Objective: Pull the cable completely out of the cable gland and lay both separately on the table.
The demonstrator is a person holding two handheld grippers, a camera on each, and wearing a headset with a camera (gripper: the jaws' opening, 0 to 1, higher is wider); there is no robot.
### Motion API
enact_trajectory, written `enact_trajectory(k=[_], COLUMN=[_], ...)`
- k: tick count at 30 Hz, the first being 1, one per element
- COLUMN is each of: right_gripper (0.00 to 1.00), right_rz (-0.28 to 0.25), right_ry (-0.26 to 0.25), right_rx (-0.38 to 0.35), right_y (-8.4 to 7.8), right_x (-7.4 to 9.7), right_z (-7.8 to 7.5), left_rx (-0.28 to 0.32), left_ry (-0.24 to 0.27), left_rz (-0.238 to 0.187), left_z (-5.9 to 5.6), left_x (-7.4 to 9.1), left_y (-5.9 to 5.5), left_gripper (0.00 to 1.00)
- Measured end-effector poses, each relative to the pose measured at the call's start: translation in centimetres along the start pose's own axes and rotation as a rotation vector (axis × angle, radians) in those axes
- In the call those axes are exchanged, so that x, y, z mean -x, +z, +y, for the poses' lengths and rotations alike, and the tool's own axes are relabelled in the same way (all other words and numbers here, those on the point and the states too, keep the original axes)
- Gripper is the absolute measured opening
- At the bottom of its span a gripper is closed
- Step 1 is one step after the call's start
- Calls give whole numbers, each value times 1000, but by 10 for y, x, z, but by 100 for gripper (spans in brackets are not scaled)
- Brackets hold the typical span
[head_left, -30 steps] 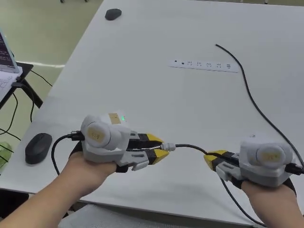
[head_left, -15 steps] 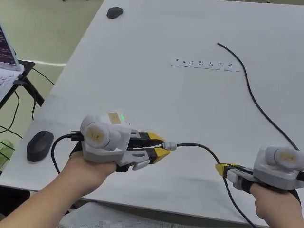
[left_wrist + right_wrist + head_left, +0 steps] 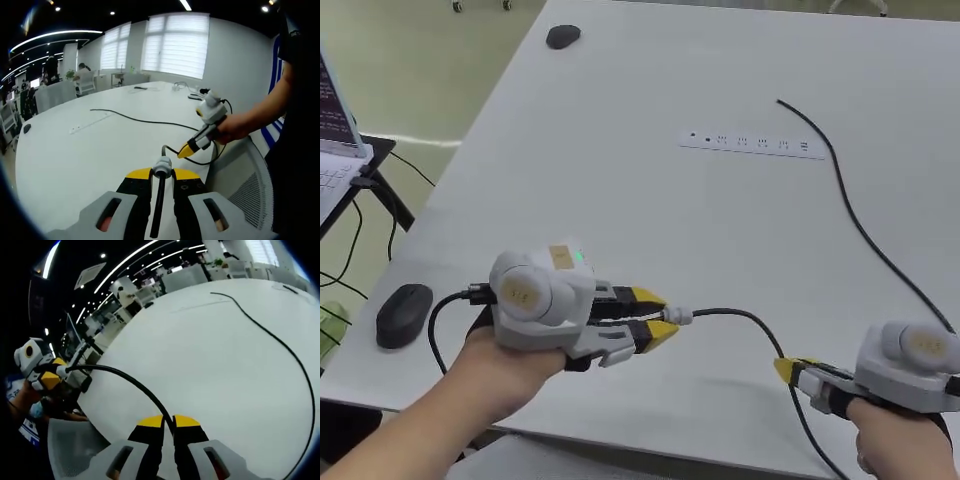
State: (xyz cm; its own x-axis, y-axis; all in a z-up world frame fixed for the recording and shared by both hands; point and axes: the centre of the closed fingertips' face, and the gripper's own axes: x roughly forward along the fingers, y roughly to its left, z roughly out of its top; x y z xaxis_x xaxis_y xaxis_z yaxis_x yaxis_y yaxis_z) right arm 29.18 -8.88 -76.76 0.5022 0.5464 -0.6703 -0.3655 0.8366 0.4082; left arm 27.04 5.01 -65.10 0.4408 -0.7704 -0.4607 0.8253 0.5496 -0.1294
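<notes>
White table (image 3: pixel 620 190), white power strip (image 3: pixel 750 143) flat toward the far side, long black cord (image 3: pixel 850 215) curving past the strip's right end down the right side, dark mouse (image 3: pixel 563 36) near far left corner, second mouse (image 3: pixel 403 313) by near left edge

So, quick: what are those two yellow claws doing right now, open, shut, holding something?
Left gripper: shut on the cable gland.
Right gripper: shut on the cable.
</notes>
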Motion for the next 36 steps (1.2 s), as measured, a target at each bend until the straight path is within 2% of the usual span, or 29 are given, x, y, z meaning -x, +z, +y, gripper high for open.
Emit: enact_trajectory(k=[6,10,11,12,13,14,16,23,25,27,28,31,34,36], right_gripper=[1,3,4,7,13,17,20,28,29,30,28,22,16,15], right_rz=[-12,9,5,-20,-26,-36,-41,-81,-91,-89,-72,-64,-67,-62], right_ry=[2,36,40,66,83,105,119,170,169,182,193,188,179,186], right_rx=[116,143,144,141,144,184,268,711,802,841,864,903,999,997], right_y=[3,4,5,11,14,19,25,53,56,56,52,48,46,42], right_x=[1,1,2,4,6,9,13,20,18,14,11,3,1,1], right_z=[3,13,15,23,29,39,51,111,123,130,134,137,142,144], left_rx=[6,4,4,2,0,2,0,12,16,18,20,21,25,26], left_ry=[3,2,2,2,2,-1,-3,-15,-15,-15,-15,-16,-17,-15], left_rz=[2,6,6,10,11,16,25,30,27,25,24,22,19,20], left_z=[3,3,3,3,3,2,1,-2,-2,-2,-2,-3,-5,-5], left_x=[1,1,1,1,1,0,0,0,1,1,1,2,2,2], left_y=[3,3,3,2,2,1,-1,-4,-3,-2,-2,-2,-3,-4], left_gripper=[15,15,15,15,15,15,15,15,15,15,15,15,15,15])
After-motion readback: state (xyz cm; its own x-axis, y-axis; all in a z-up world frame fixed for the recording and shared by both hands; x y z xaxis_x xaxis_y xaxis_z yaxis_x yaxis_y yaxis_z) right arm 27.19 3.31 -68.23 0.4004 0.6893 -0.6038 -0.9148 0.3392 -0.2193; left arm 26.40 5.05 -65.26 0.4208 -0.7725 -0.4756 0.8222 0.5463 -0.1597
